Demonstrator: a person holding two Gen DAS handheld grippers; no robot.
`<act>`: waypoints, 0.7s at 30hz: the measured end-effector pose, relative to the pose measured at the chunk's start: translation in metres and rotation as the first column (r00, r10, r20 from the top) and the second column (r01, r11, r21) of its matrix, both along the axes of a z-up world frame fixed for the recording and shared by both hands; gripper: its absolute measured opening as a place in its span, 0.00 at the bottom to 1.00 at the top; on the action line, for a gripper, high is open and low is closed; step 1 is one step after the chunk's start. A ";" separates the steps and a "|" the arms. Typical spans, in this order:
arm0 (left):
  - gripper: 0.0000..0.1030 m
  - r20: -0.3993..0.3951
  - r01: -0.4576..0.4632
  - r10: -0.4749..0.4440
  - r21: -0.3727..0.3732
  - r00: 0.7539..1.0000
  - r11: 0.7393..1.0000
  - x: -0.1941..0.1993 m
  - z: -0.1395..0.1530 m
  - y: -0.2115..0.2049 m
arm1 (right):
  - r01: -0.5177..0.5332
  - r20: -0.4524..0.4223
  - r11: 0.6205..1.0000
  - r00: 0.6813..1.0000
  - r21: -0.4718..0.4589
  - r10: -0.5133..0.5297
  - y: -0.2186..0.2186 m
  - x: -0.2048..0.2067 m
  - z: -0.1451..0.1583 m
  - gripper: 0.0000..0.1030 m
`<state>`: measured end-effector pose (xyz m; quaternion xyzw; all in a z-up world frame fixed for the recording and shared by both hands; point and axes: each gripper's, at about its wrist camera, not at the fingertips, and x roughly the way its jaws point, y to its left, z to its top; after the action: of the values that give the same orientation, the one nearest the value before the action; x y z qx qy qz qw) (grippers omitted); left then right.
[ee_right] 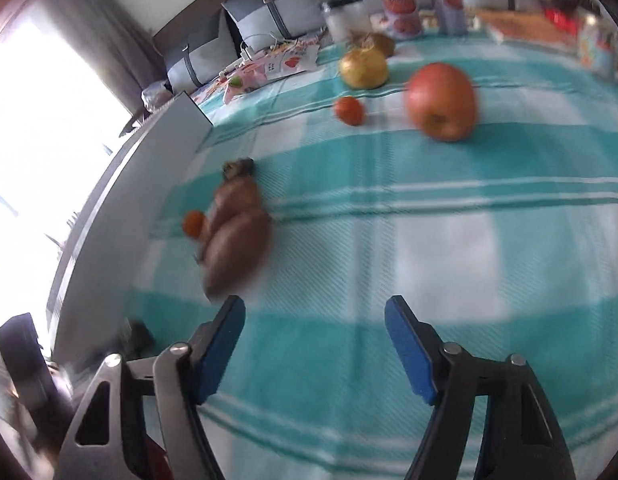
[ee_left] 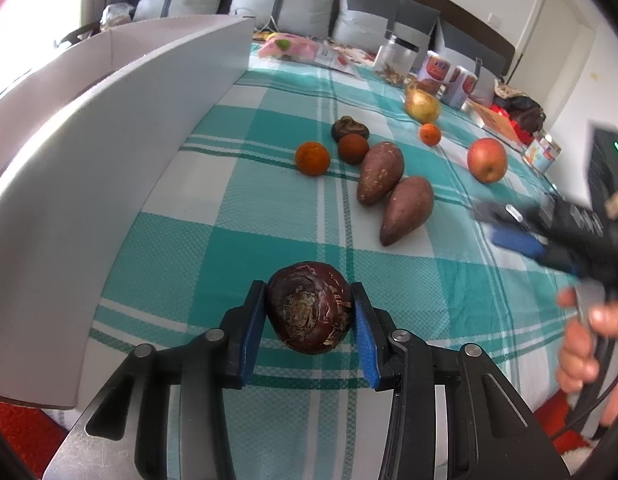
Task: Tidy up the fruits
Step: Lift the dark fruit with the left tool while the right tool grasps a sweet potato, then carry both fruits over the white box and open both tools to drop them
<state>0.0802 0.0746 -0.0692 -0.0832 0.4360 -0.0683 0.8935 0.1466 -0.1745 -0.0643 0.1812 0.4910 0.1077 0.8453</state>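
From the left wrist, the left hand-held gripper (ee_left: 309, 326) is clamped on a dark brown round fruit (ee_left: 309, 307), held between its blue pads just above the checked bedspread (ee_left: 237, 240); ahead of it lie two sweet potatoes (ee_left: 393, 196) side by side, an orange (ee_left: 312, 158) beyond to the left, a red apple (ee_left: 486, 159) further right; a white box wall (ee_left: 109, 184) stands to its left.

From the right wrist, blurred, the right hand-held gripper (ee_right: 315, 344) hangs spread wide with nothing between its pads; the sweet potatoes (ee_right: 239, 236) lie just ahead to its left, the apple (ee_right: 443, 101) well ahead to the right, a yellow pear (ee_right: 364, 67) beyond.
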 end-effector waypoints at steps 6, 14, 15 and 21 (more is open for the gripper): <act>0.41 -0.002 0.005 -0.005 0.000 1.000 1.000 -0.001 -0.001 0.000 | -0.056 -0.062 0.998 0.997 -0.016 0.055 0.068 0.046 -0.018 0.60; 0.41 0.014 0.014 -0.014 -0.016 1.000 1.000 -0.004 0.003 -0.001 | -0.002 -0.129 0.998 0.992 0.065 0.010 0.033 0.036 -0.022 0.42; 0.41 0.010 0.018 -0.018 -0.036 1.000 0.999 -0.004 0.004 -0.001 | 0.004 -0.128 0.997 0.992 0.079 0.006 0.022 0.027 -0.018 0.42; 0.41 0.042 0.046 -0.040 -0.162 0.998 0.986 -0.009 0.049 0.007 | 0.045 -0.118 0.986 0.993 0.159 -0.026 -0.015 -0.004 0.008 0.42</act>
<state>0.0708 0.0818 -0.0197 -0.1450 0.4136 -0.1246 0.8902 0.1424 -0.1894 -0.0560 0.2639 0.5253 0.1213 0.7998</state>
